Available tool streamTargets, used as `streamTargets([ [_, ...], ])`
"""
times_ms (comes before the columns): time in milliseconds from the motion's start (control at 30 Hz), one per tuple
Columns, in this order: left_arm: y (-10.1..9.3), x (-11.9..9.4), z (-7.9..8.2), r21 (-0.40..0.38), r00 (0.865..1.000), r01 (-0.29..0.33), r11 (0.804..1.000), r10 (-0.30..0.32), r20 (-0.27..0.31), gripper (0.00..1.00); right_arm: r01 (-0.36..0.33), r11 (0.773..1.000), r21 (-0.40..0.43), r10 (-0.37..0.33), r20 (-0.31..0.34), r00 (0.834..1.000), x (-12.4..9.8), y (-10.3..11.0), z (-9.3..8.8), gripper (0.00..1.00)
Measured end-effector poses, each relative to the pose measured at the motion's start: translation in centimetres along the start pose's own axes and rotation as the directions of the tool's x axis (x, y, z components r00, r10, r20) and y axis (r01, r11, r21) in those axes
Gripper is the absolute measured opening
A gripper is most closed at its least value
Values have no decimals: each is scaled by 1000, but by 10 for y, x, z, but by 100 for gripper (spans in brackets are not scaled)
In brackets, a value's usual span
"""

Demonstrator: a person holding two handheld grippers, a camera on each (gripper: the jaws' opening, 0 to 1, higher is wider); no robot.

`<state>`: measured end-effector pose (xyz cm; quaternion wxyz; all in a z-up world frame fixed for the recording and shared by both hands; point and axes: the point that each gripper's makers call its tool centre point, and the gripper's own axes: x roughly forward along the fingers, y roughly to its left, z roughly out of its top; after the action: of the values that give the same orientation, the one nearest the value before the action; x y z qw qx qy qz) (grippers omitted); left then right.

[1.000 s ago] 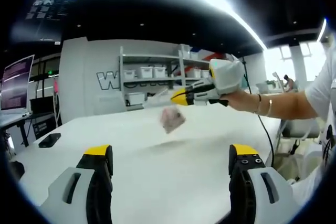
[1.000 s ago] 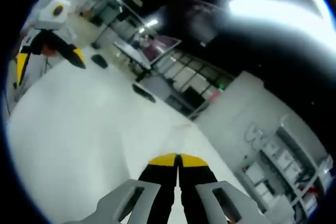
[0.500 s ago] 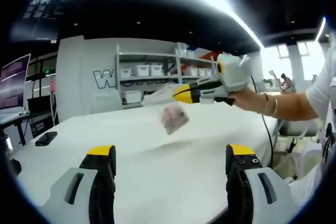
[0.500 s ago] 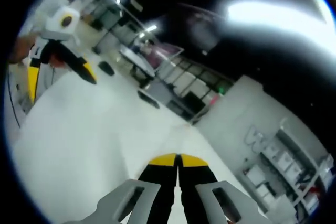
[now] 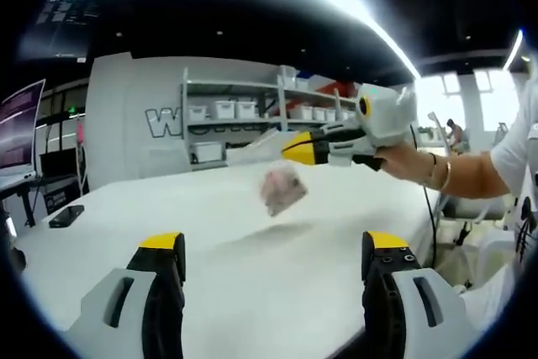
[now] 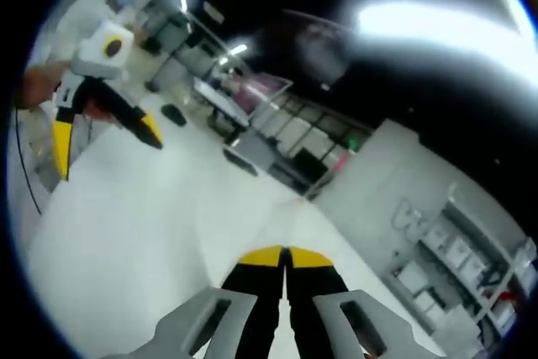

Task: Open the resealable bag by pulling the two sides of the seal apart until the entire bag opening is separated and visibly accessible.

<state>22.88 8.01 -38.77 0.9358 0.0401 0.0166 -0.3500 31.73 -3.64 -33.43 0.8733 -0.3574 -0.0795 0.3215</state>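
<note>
Saw, in the left gripper view, a screen (image 5: 21, 136) at the far left and a dark phone (image 5: 65, 216) lying flat on the white table (image 5: 210, 237). Found a shelf (image 5: 244, 111) with white boxes on it further along, by the back wall. Showed the left claw (image 5: 274, 245) low in front, spread wide apart with nothing in it. Caught the bag (image 5: 282, 189) near the middle, up in the air over the table and not touching it, with something pink inside. Hung from its clear top edge, pinched in the yellow tips of the right claw (image 5: 292, 149). Came in from the right side, that claw, gripped by a hand (image 5: 403, 159) with a band on the wrist. Showed, in the right gripper view, the left claw at the upper left, spread open over the table edge. Held the right claw's own two tips low in the middle, pressed tight together. Could not make out the bag clearly past those tips. Had the white table running away beneath, and the shelf with boxes at the far right.
</note>
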Motion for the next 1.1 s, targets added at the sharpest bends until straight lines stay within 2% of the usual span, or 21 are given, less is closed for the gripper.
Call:
streamTargets([
  [200, -3, -1, 2, 0, 1000, 9, 1000, -9, 9, 85, 10, 1000, 11, -10, -3, 1000, -6, 0, -2, 0],
  [433, -6, -1, -4, -5, 1000, 24, 1000, -24, -9, 83, 21, 1000, 22, -21, 10, 1000, -17, 7, 1, 0],
  [633, -9, 0, -7, -13, 999, 36, 999, -36, -15, 81, 32, 999, -10, -31, 14, 999, -26, 17, 3, 0],
  [867, -14, 2, -9, -11, 998, 51, 999, -52, -24, 80, 35, 999, -6, -35, 40, 999, -35, 22, 13, 0],
  [1100, -20, 4, -8, -2, 998, 65, 998, -65, -24, 78, 36, 999, 3, -36, 45, 998, -42, 27, 11, 0],
])
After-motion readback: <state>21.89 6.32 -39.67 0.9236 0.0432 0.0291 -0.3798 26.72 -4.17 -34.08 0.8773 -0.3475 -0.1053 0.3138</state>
